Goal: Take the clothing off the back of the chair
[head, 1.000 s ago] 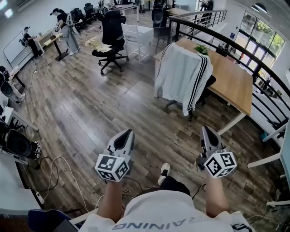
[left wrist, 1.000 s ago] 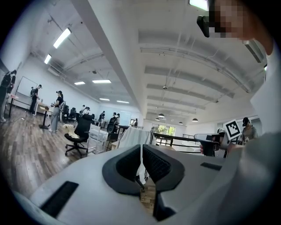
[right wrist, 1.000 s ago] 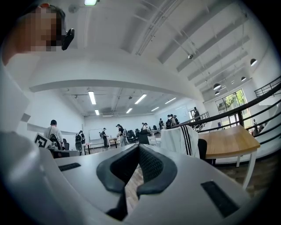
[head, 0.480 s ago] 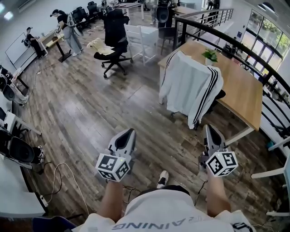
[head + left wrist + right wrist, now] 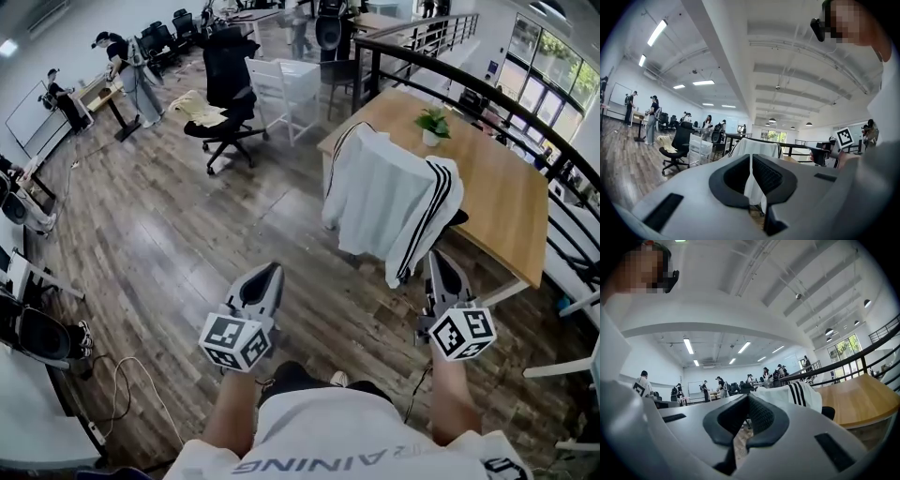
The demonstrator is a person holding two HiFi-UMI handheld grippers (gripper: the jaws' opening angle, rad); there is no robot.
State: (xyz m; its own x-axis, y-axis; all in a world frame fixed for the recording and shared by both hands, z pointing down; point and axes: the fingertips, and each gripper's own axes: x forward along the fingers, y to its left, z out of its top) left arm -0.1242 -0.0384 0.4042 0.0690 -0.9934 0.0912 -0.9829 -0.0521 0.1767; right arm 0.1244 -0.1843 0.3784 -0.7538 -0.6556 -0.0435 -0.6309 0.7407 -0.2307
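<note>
- Both of my claws were clenched on nothing. The left claw (image 5: 266,273) and the right claw (image 5: 439,259) each had their jaws pressed together and pointed level ahead of me.
- The clothing was a white jacket (image 5: 384,192) with black stripes down its sleeves. It hung over the back of the chair (image 5: 457,217), ahead of both claws and nearer the right one. Its dangling sleeve ended just beyond that claw's tip, and as far as I could tell they were not touching.
- The chair was pushed in at the wooden table (image 5: 497,187), which lay ahead and to the right of the right claw. A small potted plant (image 5: 432,122) stood on it beyond the jacket.
- I judged the step in hand to be the approach, with no grip begun.
- To do it well I would need to open both claws before meeting the cloth.
- I would go high, to where the jacket folds over the top of the backrest, with one claw toward each shoulder. There I would pinch a good fold of fabric, not the loose sleeve.
- Lifting upward first and only then drawing back toward me seemed right, so the jacket clears the backrest and the chair is not dragged along.
- Against the earlier frame, the jacket and chair stood much closer ahead of the claws. The stretch of bare floor ahead of the right claw had closed up.
- The claws themselves were as tightly shut as then, and held the same way, side by side.
</note>
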